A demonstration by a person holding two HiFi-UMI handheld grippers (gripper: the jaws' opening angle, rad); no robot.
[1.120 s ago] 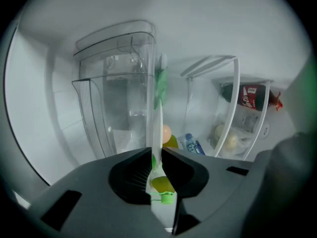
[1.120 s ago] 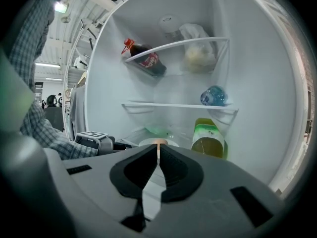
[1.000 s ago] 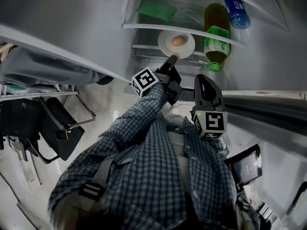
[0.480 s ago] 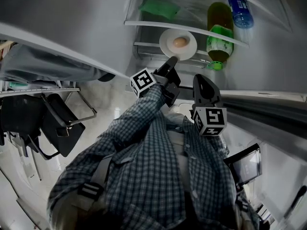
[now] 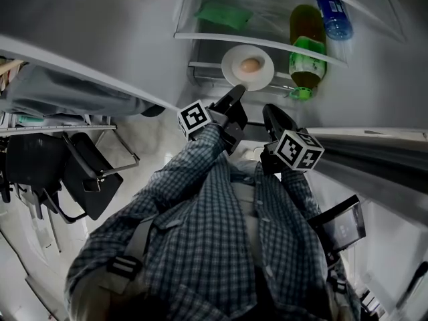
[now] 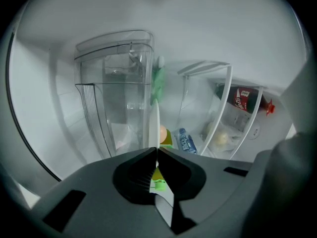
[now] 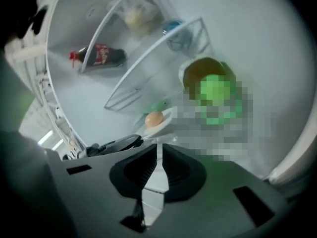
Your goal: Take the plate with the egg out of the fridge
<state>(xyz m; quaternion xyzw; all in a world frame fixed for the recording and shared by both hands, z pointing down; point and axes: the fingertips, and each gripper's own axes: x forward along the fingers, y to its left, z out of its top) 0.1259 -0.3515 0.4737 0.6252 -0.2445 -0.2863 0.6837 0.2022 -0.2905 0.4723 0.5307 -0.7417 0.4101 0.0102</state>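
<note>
One plate (image 5: 231, 64) carrying an egg (image 5: 250, 65) sits at the front edge of a fridge shelf (image 5: 204, 65), and shows edge-on in the left gripper view. Left gripper (image 5: 239, 89): jaws pinched on the plate's near rim. Right gripper (image 5: 269, 111): below and to the right, apart from the plate, jaws pressed together on nothing. Neighbours: green-labelled bottle (image 5: 305, 49) just right of the plate; blue bottle (image 5: 332, 13) above it; green packet (image 5: 223, 13) on the upper shelf; cola bottle (image 7: 101, 56) in the door rack.

A pale, glossy floor (image 5: 152, 141) lies below; a black flat object on thin metal legs (image 5: 85, 178) stands left.
</note>
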